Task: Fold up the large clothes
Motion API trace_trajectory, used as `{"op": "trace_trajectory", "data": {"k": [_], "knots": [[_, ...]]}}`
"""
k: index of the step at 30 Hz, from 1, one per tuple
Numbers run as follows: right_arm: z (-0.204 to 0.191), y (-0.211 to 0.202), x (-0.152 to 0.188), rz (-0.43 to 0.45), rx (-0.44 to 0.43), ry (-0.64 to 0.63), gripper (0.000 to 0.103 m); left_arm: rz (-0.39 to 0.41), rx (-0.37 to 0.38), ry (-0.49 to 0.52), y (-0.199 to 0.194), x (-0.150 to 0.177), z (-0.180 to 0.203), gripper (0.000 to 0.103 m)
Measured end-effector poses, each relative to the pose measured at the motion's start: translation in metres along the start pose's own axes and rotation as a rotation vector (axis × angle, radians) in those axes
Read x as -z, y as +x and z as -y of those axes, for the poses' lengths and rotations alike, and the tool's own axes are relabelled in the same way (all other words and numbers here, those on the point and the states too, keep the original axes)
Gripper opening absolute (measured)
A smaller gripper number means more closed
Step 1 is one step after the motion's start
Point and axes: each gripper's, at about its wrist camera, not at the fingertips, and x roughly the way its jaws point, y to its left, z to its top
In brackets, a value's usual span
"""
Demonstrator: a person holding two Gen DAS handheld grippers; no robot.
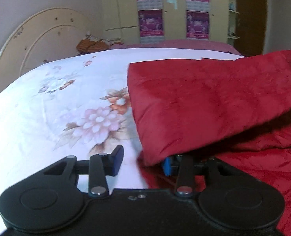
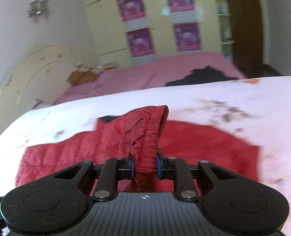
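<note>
A large red padded jacket (image 2: 194, 143) lies spread on a white floral bedspread (image 2: 224, 98). My right gripper (image 2: 145, 167) is shut on the jacket's elastic sleeve cuff (image 2: 151, 137), which rises from the jaws. In the left wrist view a raised red sleeve or flap (image 1: 204, 102) hangs over the right side, covering the right finger. My left gripper (image 1: 141, 162) is open, its jaws wide apart, with the left finger (image 1: 117, 160) over the bedspread (image 1: 47, 108) and the red fabric draped beside the right one.
A cream headboard (image 1: 37, 45) stands at the back left. A pink sheet (image 2: 145, 72) covers the far half of the bed, with a dark garment (image 2: 200, 76) and orange cloth (image 2: 82, 76) on it. A wardrobe with posters (image 2: 159, 19) is behind.
</note>
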Motion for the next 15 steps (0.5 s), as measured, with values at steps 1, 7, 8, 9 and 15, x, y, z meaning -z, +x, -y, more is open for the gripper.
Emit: {"op": "trace_trajectory", "data": {"k": [1, 7, 8, 9, 15], "knots": [[0.008, -0.002, 0.002, -0.006, 0.013, 0.016, 0.019, 0.008, 0.007, 0.018, 0.0, -0.001, 0.005, 0.037], [0.046, -0.006, 0.027, -0.045, 0.09, 0.095, 0.019, -0.001, 0.015, 0.087, 0.004, 0.003, 0.018, 0.02], [0.05, -0.003, 0.031, -0.063, 0.104, 0.103, 0.019, -0.002, 0.024, 0.087, 0.0, 0.004, 0.016, 0.018], [0.053, 0.002, 0.035, -0.094, 0.12, 0.1, 0.019, -0.002, 0.03, 0.09, 0.0, 0.005, 0.016, 0.016], [0.057, 0.012, 0.055, -0.134, 0.178, 0.107, 0.019, -0.02, 0.032, 0.115, 0.0, 0.009, 0.013, 0.013]]}}
